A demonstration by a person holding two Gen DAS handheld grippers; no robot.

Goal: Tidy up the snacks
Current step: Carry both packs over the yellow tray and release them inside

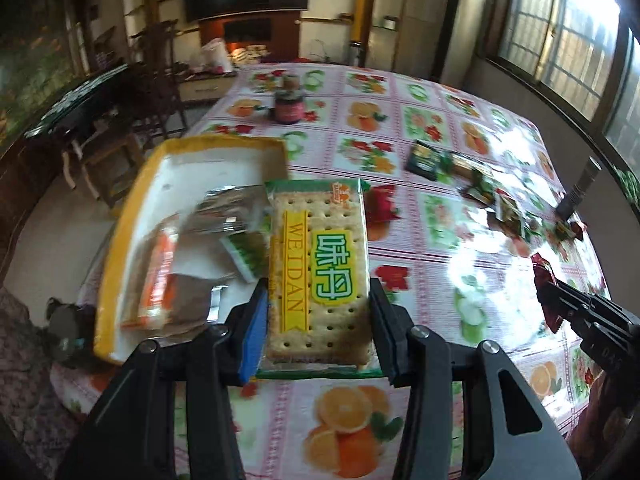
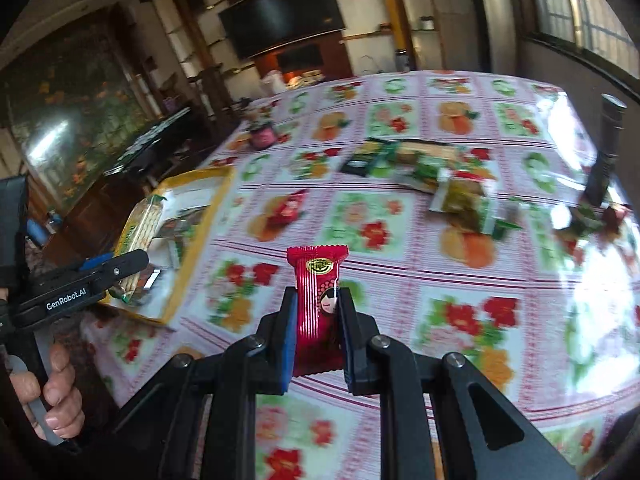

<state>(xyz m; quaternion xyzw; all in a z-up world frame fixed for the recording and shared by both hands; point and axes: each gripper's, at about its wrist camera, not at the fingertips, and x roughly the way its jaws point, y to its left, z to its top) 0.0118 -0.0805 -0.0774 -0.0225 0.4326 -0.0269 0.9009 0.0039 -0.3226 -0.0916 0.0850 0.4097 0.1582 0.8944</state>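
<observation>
A green-edged pack of crackers (image 1: 320,272) with a yellow label stands between the pads of my left gripper (image 1: 318,286), which is shut on it. The pack hangs over the right edge of a yellow-rimmed white tray (image 1: 120,216) holding several snack packets. In the right wrist view the same cracker pack (image 2: 140,224) sits in the left gripper (image 2: 124,264) above the tray (image 2: 208,216). My right gripper (image 2: 316,296) is shut on a small red candy packet (image 2: 318,300), held upright above the tablecloth. The left wrist view shows that right gripper (image 1: 560,300) at the right edge.
Loose snack packets (image 2: 440,176) lie scattered across the floral tablecloth at the right. A small red jar (image 1: 288,106) stands at the far side of the table. A dark cylinder (image 2: 606,152) stands near the right edge. A hand (image 2: 56,392) holds the left gripper's handle.
</observation>
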